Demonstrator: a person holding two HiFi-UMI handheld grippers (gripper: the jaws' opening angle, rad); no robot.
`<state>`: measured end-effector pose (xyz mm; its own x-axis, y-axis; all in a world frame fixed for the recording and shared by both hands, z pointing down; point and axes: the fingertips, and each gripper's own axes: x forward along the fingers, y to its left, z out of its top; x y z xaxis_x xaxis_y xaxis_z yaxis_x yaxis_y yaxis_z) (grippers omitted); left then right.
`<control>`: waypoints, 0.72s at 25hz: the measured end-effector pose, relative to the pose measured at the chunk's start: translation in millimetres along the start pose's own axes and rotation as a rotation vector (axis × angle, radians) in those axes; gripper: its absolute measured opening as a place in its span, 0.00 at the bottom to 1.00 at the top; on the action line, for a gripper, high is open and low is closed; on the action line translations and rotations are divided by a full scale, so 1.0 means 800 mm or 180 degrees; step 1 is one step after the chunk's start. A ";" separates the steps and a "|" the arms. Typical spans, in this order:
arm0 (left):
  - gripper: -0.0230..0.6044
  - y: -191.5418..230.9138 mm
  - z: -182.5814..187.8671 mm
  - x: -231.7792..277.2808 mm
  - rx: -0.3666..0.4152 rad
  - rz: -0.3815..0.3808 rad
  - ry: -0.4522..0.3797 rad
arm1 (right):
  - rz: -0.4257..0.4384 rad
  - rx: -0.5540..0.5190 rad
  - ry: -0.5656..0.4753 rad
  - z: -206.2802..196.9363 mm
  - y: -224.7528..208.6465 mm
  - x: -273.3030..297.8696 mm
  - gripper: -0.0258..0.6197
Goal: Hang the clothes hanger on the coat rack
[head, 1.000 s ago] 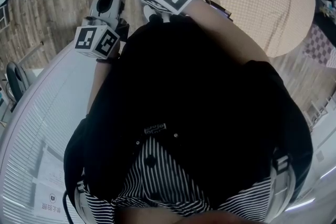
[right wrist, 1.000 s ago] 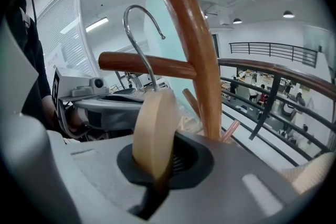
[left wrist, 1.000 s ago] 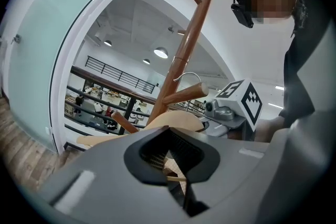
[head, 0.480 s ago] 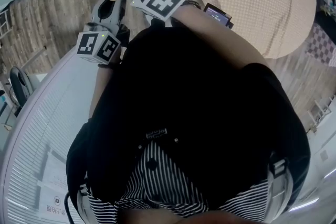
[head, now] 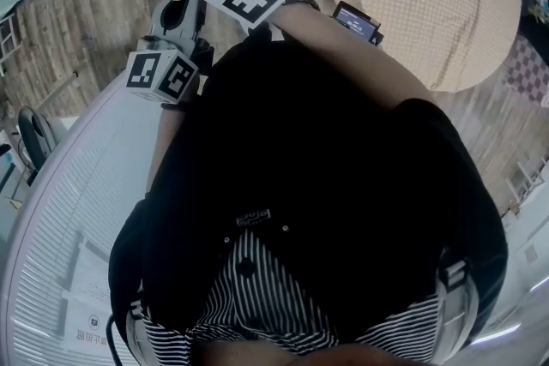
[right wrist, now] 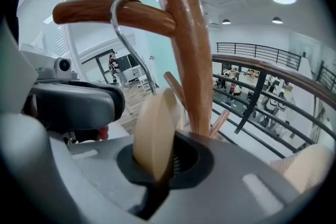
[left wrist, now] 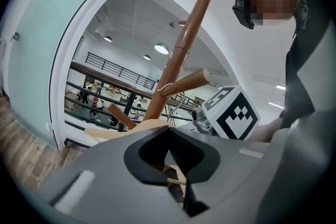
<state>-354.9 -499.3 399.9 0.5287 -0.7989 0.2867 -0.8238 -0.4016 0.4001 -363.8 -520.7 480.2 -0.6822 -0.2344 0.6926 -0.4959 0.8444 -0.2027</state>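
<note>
head view: black-clad torso (head: 326, 167) masks most; round checked-cloth surface (head: 446, 4) upper right.
left gripper view: left gripper (left wrist: 168, 140) jaws clenched on pale wooden clothes hanger (left wrist: 126, 128), lying roughly level before brown wooden coat rack (left wrist: 184, 44).
right gripper view: right gripper (right wrist: 157, 162) jaws clamp it edge-on; metal hook (right wrist: 121, 42) over rack peg (right wrist: 94, 12).

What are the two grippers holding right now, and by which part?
The right gripper is shut on the hanger, gripping its flat wooden arm. The left gripper seems to pinch the hanger's thin bar.
</note>
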 end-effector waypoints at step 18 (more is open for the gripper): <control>0.05 -0.051 -0.009 0.007 0.0137 0.0024 -0.0003 | -0.0121 -0.0137 -0.0214 -0.009 -0.013 -0.055 0.23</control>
<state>-317.1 -484.3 391.1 0.5222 -0.8024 0.2889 -0.8359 -0.4144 0.3600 -324.5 -516.0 456.6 -0.6985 -0.2973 0.6509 -0.4996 0.8538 -0.1462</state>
